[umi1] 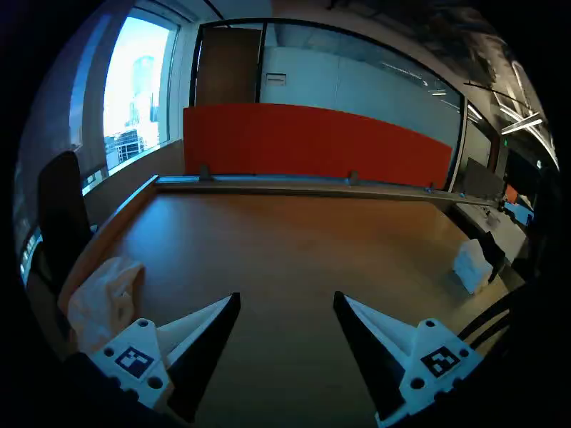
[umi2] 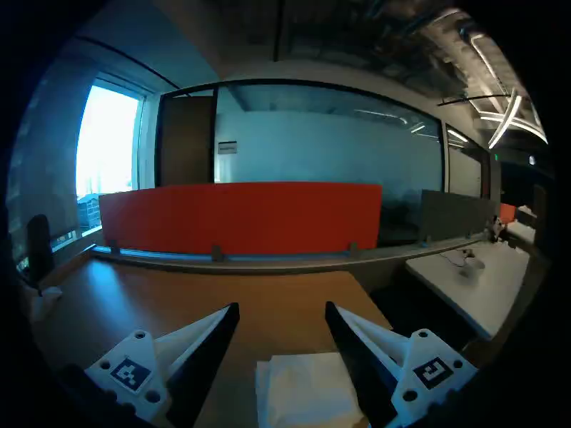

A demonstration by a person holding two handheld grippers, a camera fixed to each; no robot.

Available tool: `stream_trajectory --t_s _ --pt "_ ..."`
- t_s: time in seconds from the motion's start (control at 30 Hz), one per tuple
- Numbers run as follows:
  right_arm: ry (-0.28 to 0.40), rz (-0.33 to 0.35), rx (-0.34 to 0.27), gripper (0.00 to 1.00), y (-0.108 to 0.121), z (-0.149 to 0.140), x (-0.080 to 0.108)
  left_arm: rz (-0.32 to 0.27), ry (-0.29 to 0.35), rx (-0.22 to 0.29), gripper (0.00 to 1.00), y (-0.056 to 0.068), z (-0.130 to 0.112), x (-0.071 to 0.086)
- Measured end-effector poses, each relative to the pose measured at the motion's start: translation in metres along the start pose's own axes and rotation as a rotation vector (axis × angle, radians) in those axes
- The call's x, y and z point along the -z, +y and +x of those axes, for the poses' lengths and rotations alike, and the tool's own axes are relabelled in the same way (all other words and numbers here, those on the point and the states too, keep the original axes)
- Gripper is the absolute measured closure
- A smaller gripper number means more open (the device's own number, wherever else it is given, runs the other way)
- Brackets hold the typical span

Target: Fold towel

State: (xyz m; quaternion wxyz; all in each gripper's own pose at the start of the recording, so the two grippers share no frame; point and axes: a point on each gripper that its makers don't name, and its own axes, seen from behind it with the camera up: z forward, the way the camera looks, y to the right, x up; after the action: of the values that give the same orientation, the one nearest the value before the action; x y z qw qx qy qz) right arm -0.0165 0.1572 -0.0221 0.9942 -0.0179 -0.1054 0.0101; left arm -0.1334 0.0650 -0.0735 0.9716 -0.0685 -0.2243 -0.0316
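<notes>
Right gripper view: right claw (umi2: 280, 307) spread wide above the folded towel (umi2: 307, 389) on the surface (umi2: 285, 289); left claw (umi1: 286, 295) equally wide.

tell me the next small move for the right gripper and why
Probably lower the right gripper onto the far edge of the white towel. The gripper is open and empty, and the towel lies flat on the wooden table right below it, not yet gripped.
</notes>
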Motion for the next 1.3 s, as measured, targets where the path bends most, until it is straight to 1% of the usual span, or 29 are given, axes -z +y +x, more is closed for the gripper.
stream_trajectory --t_s 0.17,0.27,0.37,0.47,0.77,0.97,1.07,1.17,1.3 --pt "0.017 0.014 0.005 0.07 -0.012 0.011 -0.001 0.014 0.071 0.001 0.03 -0.005 0.024 -0.003" --pt "0.03 0.02 0.005 0.07 -0.021 0.021 -0.001 0.032 0.124 0.003 0.03 -0.012 0.042 -0.006" --pt "0.043 0.037 0.005 0.07 -0.035 0.03 0.0 0.043 0.173 0.001 0.03 -0.016 0.059 -0.008" --pt "0.054 0.057 0.008 0.07 -0.051 0.038 0.0 0.052 0.206 0.001 0.03 -0.02 0.074 -0.01" --pt "0.098 0.076 0.001 0.07 -0.095 0.061 -0.005 0.05 0.31 0.016 0.03 -0.025 0.118 -0.011" --pt "0.126 0.088 -0.004 0.07 -0.13 0.075 -0.007 0.062 0.361 0.006 0.03 -0.03 0.138 -0.01" --pt "0.137 0.1 -0.014 0.07 -0.146 0.081 -0.008 0.069 0.377 0.004 0.03 -0.033 0.143 -0.012" --pt "0.135 0.108 -0.02 0.07 -0.156 0.081 -0.011 0.077 0.388 0.001 0.03 -0.035 0.147 -0.012" --pt "0.13 0.101 -0.018 0.06 -0.16 0.081 -0.015 0.089 0.402 -0.01 0.03 -0.038 0.15 -0.012"
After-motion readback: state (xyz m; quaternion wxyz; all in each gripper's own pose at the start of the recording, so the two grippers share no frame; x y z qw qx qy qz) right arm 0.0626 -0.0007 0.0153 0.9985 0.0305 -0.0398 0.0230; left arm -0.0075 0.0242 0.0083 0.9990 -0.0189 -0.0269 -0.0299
